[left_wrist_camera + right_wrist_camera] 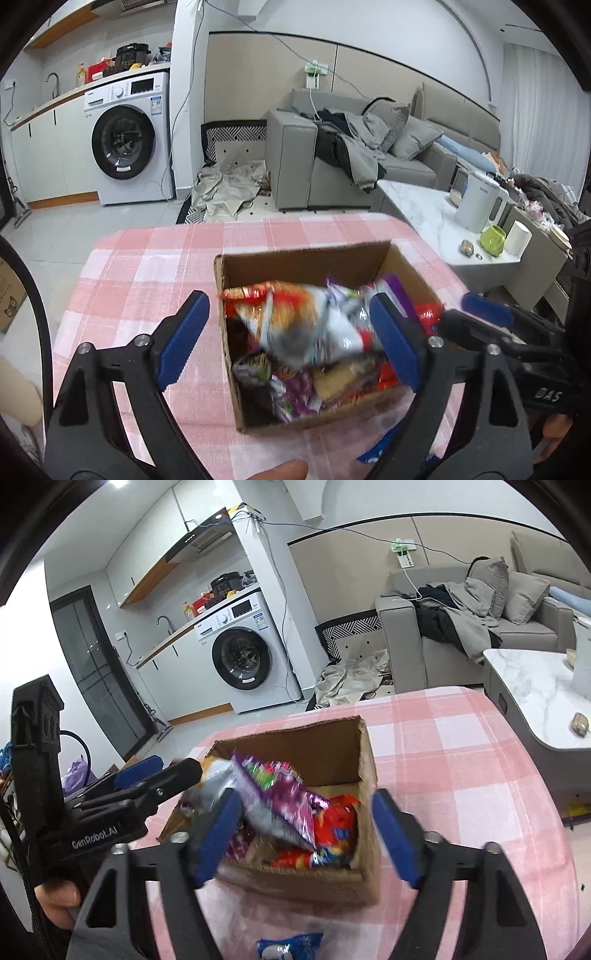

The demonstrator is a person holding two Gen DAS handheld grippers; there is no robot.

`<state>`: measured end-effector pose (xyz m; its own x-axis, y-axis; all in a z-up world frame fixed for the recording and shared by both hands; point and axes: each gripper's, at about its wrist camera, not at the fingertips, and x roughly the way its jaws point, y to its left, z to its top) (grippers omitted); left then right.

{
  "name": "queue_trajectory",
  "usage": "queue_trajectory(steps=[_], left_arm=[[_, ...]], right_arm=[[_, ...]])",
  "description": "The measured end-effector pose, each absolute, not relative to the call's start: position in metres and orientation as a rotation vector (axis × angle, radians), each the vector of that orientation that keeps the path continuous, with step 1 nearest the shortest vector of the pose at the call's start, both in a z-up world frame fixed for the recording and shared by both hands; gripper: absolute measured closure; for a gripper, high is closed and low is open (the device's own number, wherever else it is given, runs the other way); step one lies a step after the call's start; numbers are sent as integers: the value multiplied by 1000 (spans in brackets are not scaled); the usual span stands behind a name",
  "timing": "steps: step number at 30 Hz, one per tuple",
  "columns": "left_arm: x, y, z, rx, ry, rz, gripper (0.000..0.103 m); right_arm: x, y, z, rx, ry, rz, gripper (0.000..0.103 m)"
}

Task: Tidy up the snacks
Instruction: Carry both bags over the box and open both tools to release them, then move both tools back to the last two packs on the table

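An open cardboard box stands on the pink checked tablecloth, with several snack packets inside. My left gripper is open above the box. A blurred orange and white snack bag sits loose between its blue pads, with a gap on the left side. My right gripper is also open over the box. A blurred purple packet lies tilted between its pads, clear of the right pad. Each gripper shows in the other's view: the right gripper at the box's right, the left gripper at its left.
A blue packet lies on the cloth in front of the box. To the right is a marble coffee table with a white kettle and a green mug. A grey sofa and a washing machine stand beyond.
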<state>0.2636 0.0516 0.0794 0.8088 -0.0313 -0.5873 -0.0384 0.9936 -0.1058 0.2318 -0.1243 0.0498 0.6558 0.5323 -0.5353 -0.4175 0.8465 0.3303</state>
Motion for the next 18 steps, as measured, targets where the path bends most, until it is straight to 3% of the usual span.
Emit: queue_trajectory(steps=[2,3,6,18], left_arm=[[257,53,79,-117,632,8,12],[253,54,79,-119,629,12,2],[235,56,79,-128,617,9,1],[173,51,66,-117,678,10,1]], right_arm=[[227,-130,48,182,668,531,10],[223,-133,47,176,672,520,7],[214,-141,44,175,673,507,1],[185,-150,29,154,733,513,0]])
